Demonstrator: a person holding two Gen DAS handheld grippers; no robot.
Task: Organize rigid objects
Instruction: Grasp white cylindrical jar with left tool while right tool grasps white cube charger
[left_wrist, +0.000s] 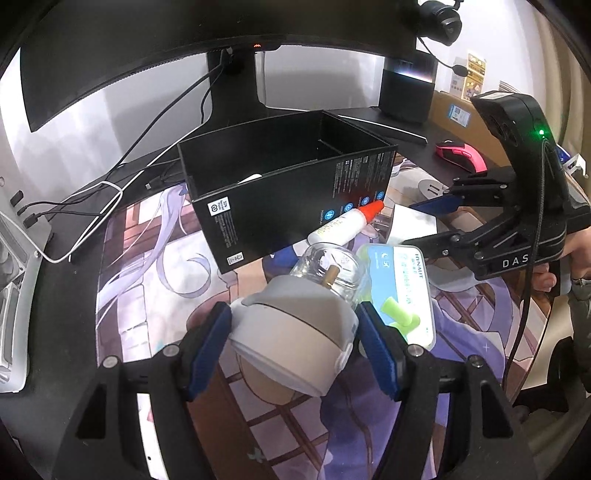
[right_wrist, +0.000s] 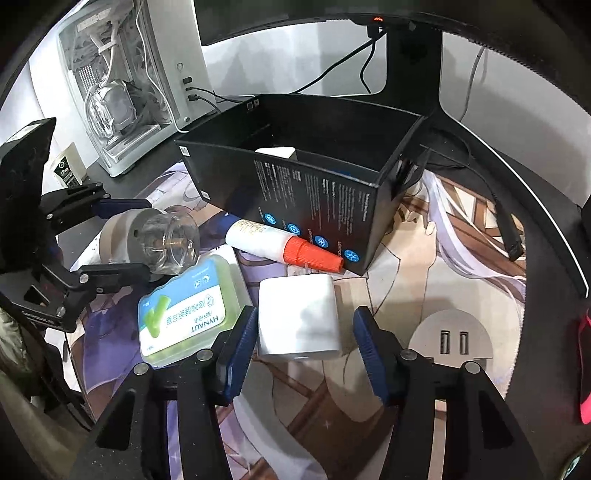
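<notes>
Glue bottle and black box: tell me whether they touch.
Cannot tell. In the right wrist view the glue bottle lies along the black box wall; no gap or contact shows plainly.

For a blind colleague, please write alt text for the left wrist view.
The left gripper grips a grey-capped glass bottle over a printed desk mat, facing an open black box. A glue bottle and green case lie beyond.

Counted: one box (right_wrist: 314, 177), one jar (right_wrist: 162, 240), one glue bottle (right_wrist: 280, 243), one green case (right_wrist: 184, 314), one white block (right_wrist: 299, 317).
</notes>
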